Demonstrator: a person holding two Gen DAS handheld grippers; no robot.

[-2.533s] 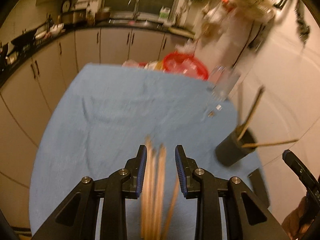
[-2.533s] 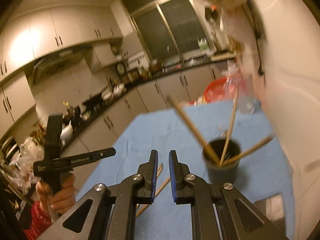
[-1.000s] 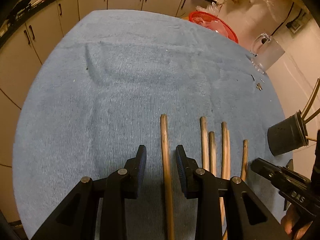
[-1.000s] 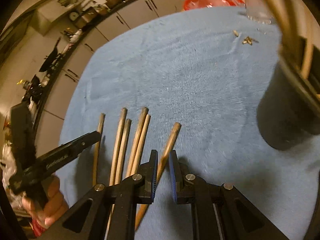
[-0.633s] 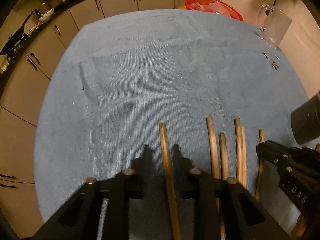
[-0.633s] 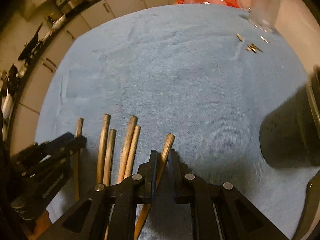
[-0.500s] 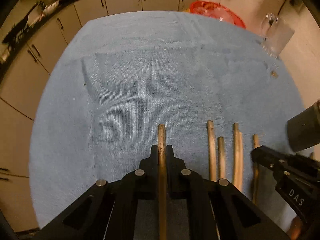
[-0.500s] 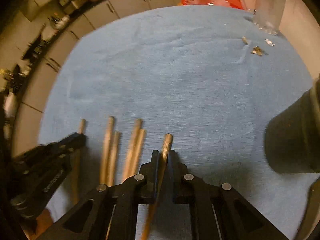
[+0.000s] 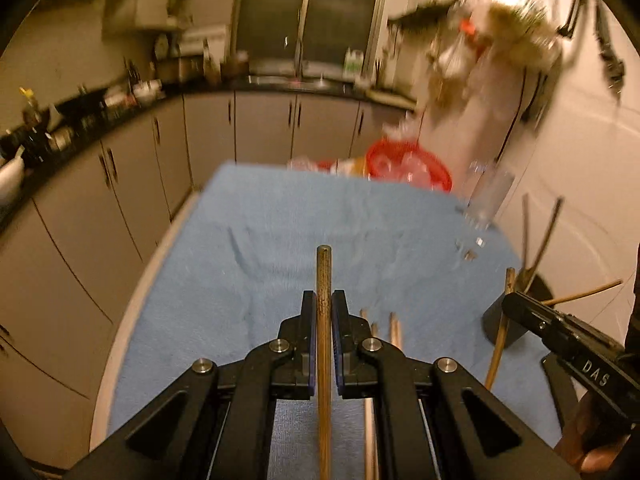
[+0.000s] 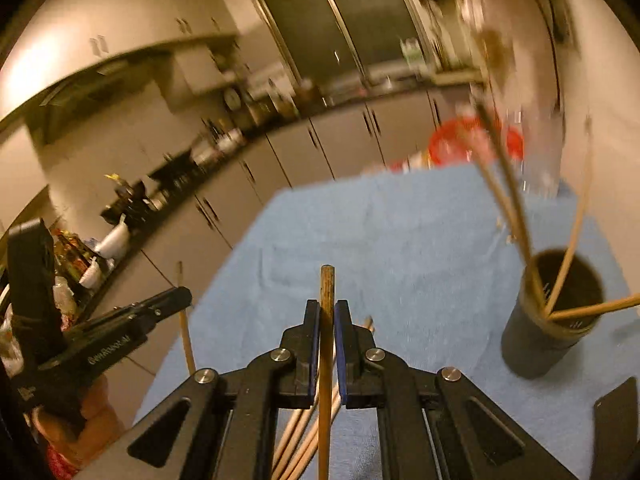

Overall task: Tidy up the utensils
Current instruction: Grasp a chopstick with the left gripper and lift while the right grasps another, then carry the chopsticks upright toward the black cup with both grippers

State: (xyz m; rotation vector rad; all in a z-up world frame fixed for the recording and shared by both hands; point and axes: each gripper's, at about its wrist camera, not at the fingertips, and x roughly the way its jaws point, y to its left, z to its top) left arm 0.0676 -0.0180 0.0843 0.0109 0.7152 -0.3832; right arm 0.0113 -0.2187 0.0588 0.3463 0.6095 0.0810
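My left gripper (image 9: 323, 300) is shut on a brown chopstick (image 9: 324, 276) that sticks out forward past its fingers, lifted above the blue cloth (image 9: 272, 240). My right gripper (image 10: 327, 308) is likewise shut on another chopstick (image 10: 327, 284), held off the cloth. To its right stands the black utensil holder (image 10: 548, 320) with several chopsticks leaning in it. Several loose chopsticks (image 10: 300, 436) lie on the cloth under the grippers, seen too in the left wrist view as loose chopsticks (image 9: 394, 328). Each wrist view shows the other gripper at its edge, in a hand.
At the far end of the table sit a red basket (image 9: 408, 164) and a clear glass mug (image 9: 488, 196), with small bits (image 9: 470, 250) on the cloth near it. The table's left edge drops off toward kitchen cabinets (image 9: 160, 152). A wall runs along the right.
Both grippers closed on one chopstick each and rose off the cloth. Both views have tilted up from the table toward the kitchen.
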